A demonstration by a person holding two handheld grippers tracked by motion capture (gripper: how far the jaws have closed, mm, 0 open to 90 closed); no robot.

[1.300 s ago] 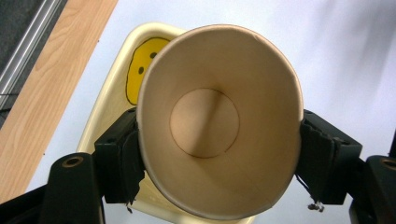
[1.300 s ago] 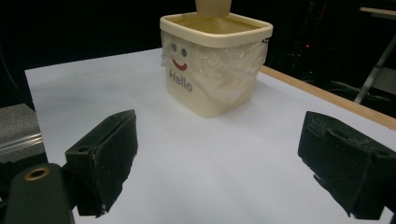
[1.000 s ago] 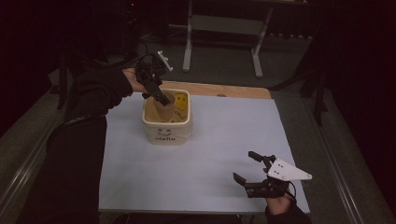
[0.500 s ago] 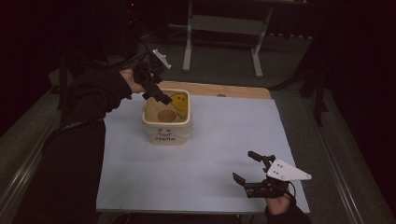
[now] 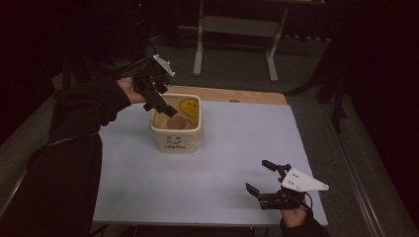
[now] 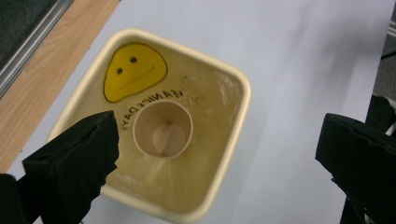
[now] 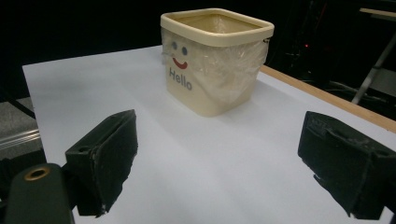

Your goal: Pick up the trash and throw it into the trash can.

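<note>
On a pale blue table top [image 5: 227, 158], a cream square bin [image 5: 176, 127] stands upright near the far left side, close to the wooden edge strip [image 5: 232, 95]. Its front wall carries a smiling face and the word "Hello", and a thin clear plastic liner folds over its rim. Inside, a small brown paper cup [image 6: 162, 128] sits upright on the bottom, mouth open, just beside a yellow face sticker [image 6: 134, 77] on the inner wall.

Above the bin's far left corner hangs the left gripper [image 5: 159, 97], held by a hand in a dark sleeve. Its two black jaws are spread wide and hold nothing; in the left gripper view they frame the bin from above, with the cup below and between them.

Near the front right corner of the table, well apart from the bin, the right gripper [image 5: 269, 180] sits low over the surface, possibly resting on it, though the dim light makes that hard to judge. Its jaws are also spread wide, empty, and point towards the bin.
</note>
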